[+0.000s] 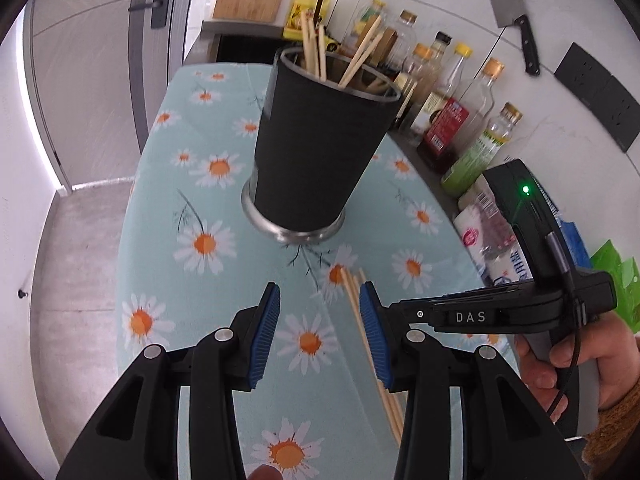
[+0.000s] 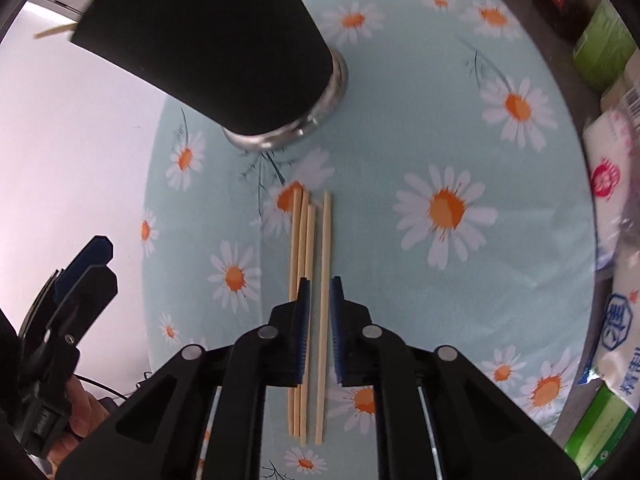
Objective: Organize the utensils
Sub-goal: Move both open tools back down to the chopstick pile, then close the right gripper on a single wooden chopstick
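Left wrist view showed the left gripper point(image 1: 318, 330) standing open over the daisy cloth point(image 1: 192, 200), one black holder point(image 1: 320, 148) ahead carrying five chopsticks. Right wrist view: four loose chopsticks point(image 2: 310, 316) lay flat; the right gripper point(image 2: 320, 328) straddled one stick, jaws narrow, not yet pinching.

We see four pale wooden chopsticks point(image 2: 308, 312) lying side by side on the cloth, near our upright black holder cup point(image 1: 320, 144) containing more sticks.

black holder point(image 1: 316, 148) blocks centre, bottles point(image 1: 452, 120) crowd right
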